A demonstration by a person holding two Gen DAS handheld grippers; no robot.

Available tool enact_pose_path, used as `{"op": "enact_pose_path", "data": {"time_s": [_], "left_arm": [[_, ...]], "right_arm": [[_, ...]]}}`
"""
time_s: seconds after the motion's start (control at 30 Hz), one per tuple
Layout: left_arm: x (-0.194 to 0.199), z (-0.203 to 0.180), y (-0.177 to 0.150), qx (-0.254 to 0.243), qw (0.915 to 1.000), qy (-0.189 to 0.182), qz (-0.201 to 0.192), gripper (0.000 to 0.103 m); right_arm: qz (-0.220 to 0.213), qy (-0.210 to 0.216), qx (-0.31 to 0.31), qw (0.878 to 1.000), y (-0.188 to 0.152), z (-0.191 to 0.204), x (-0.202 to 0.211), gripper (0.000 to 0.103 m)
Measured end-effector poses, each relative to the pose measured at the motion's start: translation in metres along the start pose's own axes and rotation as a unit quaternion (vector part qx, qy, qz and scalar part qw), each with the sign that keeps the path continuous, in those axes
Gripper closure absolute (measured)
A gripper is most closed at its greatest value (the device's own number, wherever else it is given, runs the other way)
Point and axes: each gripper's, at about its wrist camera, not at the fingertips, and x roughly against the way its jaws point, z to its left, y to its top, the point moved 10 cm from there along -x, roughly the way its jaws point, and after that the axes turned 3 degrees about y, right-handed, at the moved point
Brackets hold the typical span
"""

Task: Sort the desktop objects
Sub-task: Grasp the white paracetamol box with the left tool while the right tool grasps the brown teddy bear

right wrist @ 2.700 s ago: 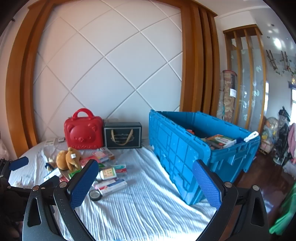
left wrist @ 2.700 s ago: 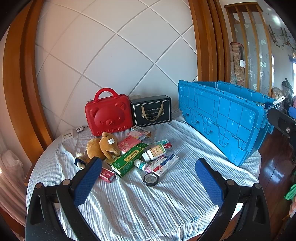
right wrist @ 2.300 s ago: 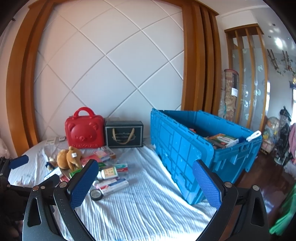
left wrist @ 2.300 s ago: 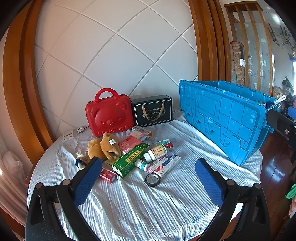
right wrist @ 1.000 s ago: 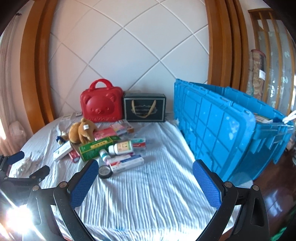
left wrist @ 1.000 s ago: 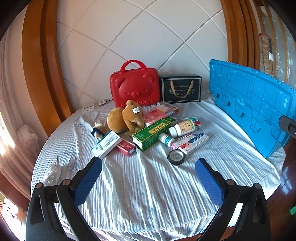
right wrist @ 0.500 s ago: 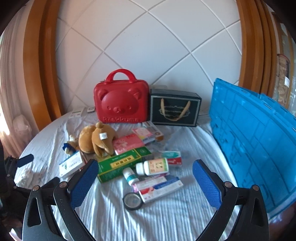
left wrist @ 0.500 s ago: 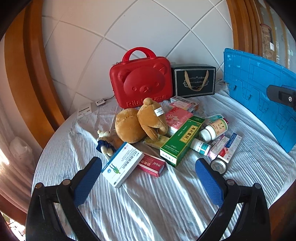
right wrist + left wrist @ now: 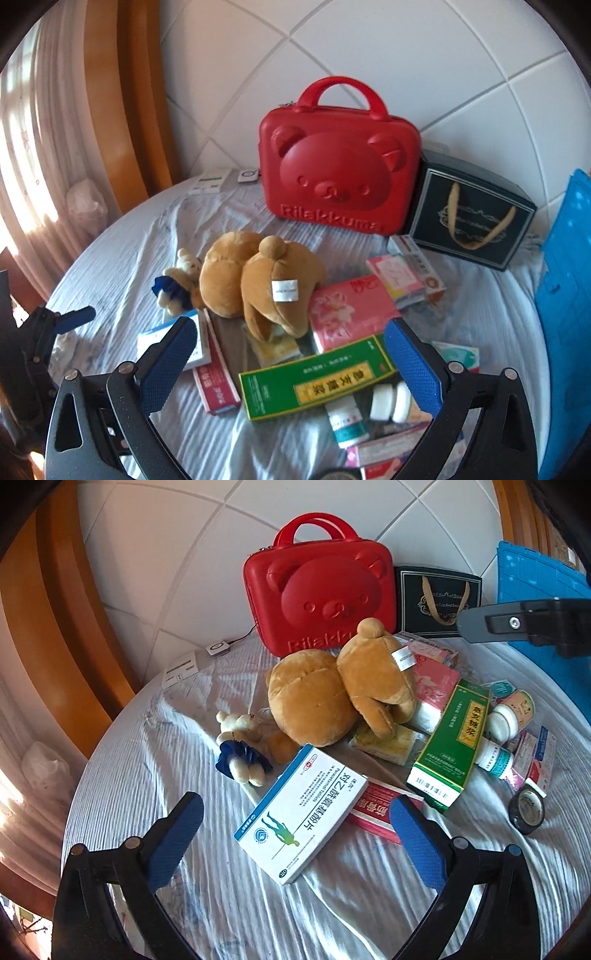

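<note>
A heap of objects lies on the white-clothed round table [image 9: 155, 760]. A white and blue medicine box [image 9: 301, 812] lies between the fingers of my open, empty left gripper [image 9: 295, 821]. A brown plush bear [image 9: 340, 686] lies behind it, a small white bear [image 9: 240, 746] to its left, and a green box [image 9: 452, 746] to the right. My right gripper [image 9: 288, 349] is open and empty, hovering over the green box [image 9: 317, 376], the pink packet [image 9: 349, 314] and the plush bear [image 9: 258, 284]. White bottles [image 9: 388, 400] lie near its right finger.
A red bear-faced case [image 9: 336, 173] and a black gift box [image 9: 469, 218] stand at the back by the wall. A blue crate [image 9: 565, 295] stands at the right. A roll of black tape [image 9: 526, 810] and small cartons lie at the right of the heap.
Both grippers have moved forward and down toward the heap, from a far view of table and crate to close over the objects. Both stay open.
</note>
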Motion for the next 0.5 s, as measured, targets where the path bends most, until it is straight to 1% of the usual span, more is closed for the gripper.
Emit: {"op": "enact_pose_path", "data": {"time_s": [0.07,0.13,0.27,0.3,0.43,0.5], "left_arm": [[-0.010,0.004,-0.002,0.005,1.0000,-0.002,0.008,0.001],[-0.021,0.006,-0.004,0.004,0.9999,-0.009,0.013,0.001],[-0.047,0.003,-0.010,-0.012,0.9990,-0.030,0.031,0.001],[-0.052,0.001,-0.012,-0.018,0.9987,-0.035,0.033,0.001],[-0.072,-0.008,-0.019,-0.034,0.9952,-0.078,0.047,0.001],[-0.080,-0.010,-0.021,-0.049,0.9934,-0.091,0.050,0.001]], "right_arm": [[0.023,0.010,0.006,1.000,0.001,0.003,-0.029,0.000],[0.043,0.009,0.016,0.999,0.000,0.004,-0.055,0.000],[0.069,0.012,0.021,0.997,-0.002,0.003,-0.095,0.000],[0.076,0.014,0.019,0.997,-0.003,0.001,-0.103,0.000],[0.090,0.019,0.015,0.996,-0.005,-0.004,-0.123,0.000],[0.096,0.020,0.016,0.995,-0.008,-0.007,-0.130,0.000]]}}
